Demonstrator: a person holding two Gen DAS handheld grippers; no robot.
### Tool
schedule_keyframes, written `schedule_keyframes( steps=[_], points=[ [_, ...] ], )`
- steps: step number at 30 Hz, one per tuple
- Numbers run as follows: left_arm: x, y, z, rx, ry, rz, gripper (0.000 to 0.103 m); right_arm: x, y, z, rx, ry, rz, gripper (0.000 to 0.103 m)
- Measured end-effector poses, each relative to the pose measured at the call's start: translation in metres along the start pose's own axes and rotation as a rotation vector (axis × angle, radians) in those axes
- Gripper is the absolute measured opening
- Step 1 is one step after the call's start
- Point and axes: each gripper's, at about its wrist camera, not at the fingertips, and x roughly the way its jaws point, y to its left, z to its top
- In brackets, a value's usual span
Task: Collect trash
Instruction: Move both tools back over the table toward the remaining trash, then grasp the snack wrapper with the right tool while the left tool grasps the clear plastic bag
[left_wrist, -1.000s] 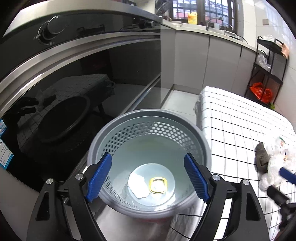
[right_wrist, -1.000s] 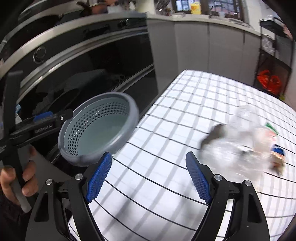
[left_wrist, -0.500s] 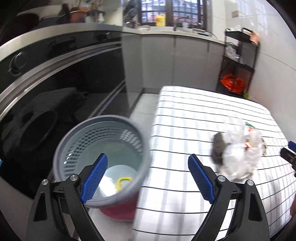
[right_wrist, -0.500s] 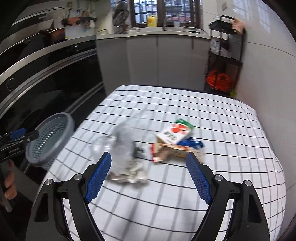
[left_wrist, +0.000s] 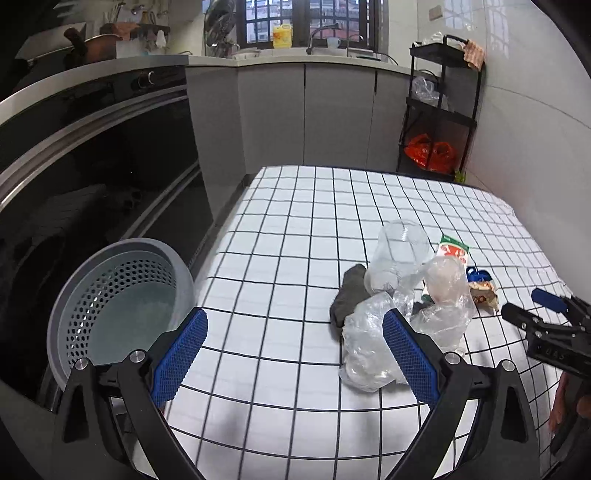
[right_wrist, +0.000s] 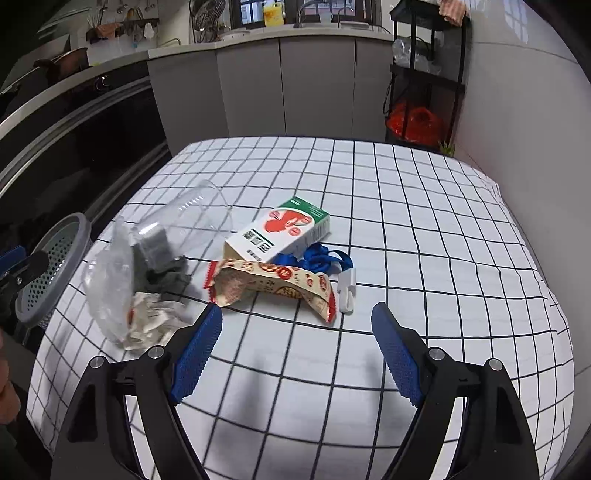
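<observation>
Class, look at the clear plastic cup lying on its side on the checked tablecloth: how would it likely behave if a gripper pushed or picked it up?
The clear plastic cup lies on its side, so a push would probably roll it. It looks thin and empty, so likely light. A firm squeeze might buckle its walls.

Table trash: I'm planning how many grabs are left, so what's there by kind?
Clear plastic cup: 1
Clear plastic bag: 1
Carton: 1
Snack wrapper: 1
Crumpled paper: 1
Grey cloth: 1
Blue strap with white clip: 1
Total: 7

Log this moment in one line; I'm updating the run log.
left gripper: jaws opening, empty | right gripper: open, empty | trash pile: on table | bin: beside table
</observation>
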Motion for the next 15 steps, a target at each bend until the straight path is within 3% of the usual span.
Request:
schedule_keyframes(
  steps=[15],
  points=[
    [0.025, -0.006, -0.014, 0.010, 0.063, -0.004, 0.094, 0.057, -0.014, 0.008, 0.009, 0.088, -0.064, 0.079]
  ],
)
